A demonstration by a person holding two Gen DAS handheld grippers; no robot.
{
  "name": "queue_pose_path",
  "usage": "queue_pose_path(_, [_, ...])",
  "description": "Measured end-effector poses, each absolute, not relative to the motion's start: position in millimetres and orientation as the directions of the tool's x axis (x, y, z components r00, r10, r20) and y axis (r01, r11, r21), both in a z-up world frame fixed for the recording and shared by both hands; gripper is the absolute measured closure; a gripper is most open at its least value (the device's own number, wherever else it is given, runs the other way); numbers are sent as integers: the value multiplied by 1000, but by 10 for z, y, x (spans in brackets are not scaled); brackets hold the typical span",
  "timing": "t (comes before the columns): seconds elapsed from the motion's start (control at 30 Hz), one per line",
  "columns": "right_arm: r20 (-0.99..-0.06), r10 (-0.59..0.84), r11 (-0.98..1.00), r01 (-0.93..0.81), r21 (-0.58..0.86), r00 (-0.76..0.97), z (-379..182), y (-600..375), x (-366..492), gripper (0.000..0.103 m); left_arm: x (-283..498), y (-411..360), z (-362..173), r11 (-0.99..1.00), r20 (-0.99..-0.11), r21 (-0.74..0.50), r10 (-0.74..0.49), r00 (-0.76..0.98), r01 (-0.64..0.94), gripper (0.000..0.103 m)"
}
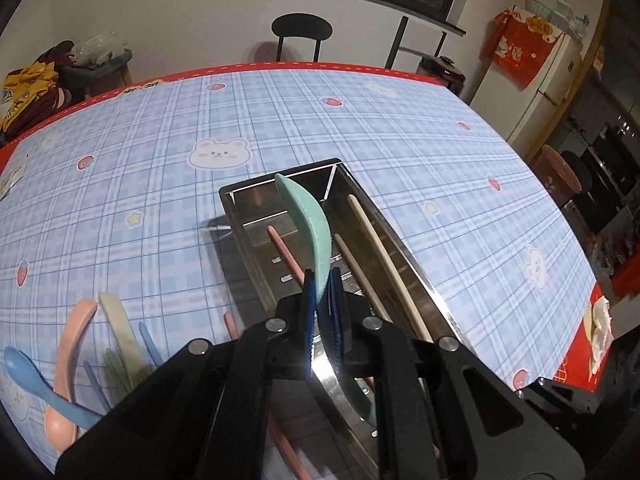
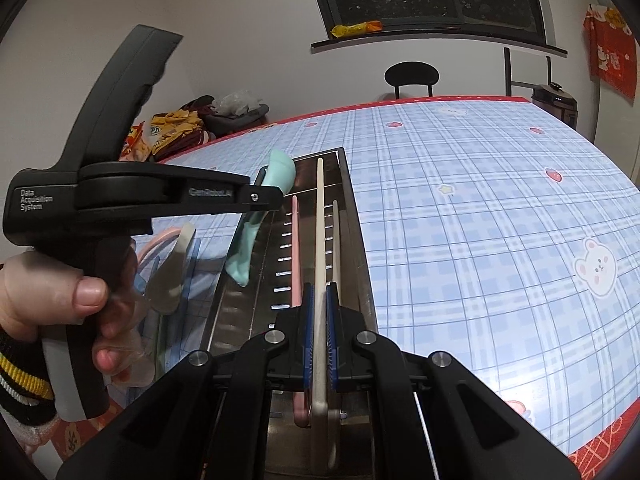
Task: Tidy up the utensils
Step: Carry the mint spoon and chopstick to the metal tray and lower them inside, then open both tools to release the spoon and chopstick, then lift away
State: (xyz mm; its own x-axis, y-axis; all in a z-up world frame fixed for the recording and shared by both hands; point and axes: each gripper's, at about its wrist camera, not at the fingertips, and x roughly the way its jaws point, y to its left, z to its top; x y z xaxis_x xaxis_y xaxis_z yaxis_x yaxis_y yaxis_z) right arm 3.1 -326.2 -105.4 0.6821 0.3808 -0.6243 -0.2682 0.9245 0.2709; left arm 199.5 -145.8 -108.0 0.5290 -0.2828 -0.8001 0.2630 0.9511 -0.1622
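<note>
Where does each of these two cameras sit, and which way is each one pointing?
Left wrist view: on the left gripper, facing across the table at the metal tray; its fingers pinch a teal spoon.
Right wrist view: on the right gripper, facing along the tray; fingers pinch a cream utensil; the left hand shows.
Shared: tray, teal spoon, checked tablecloth.

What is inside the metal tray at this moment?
In the metal tray lie a pink utensil and a greyish one. The right gripper holds a cream utensil there. The tray's near end is hidden behind the grippers.
</note>
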Motion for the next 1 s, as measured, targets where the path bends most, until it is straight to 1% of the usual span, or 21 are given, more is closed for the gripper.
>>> queue_pose_path(0.67, [-640, 365, 931, -265, 252, 675, -1050, -3179, 33, 96, 2154, -1482, -1200, 958, -820, -157, -263, 509, 241, 91])
queue_pose_path(0.7, [-640, 366, 931, -265, 252, 676, -1053, -3186, 32, 96, 2159, -1474, -1196, 957, -817, -162, -266, 511, 241, 90])
queue_pose_path(0.73, [-640, 366, 931, -265, 253, 676, -1053, -3186, 31, 96, 2159, -1453, -1177, 953, -812, -177, -282, 512, 245, 86])
queue_pose_path(0.77, [-640, 367, 930, -265, 253, 676, -1053, -3184, 31, 96, 2150, -1445, -1159, 953, -809, -177, -283, 515, 246, 78])
queue_pose_path(0.9, [-631, 371, 928, -267, 258, 681, -1043, -3194, 16, 96, 2088, -1345, -1036, 949, -787, -188, -300, 540, 253, 73])
queue_pose_path(0.97, [-624, 372, 928, -267, 258, 687, -1037, -3210, 0, 94, 2048, -1292, -960, 947, -774, -196, -309, 553, 254, 65])
queue_pose_path(1.0, [-620, 371, 929, -266, 258, 691, -1031, -3220, -9, 93, 2025, -1255, -924, 946, -766, -199, -313, 562, 256, 63])
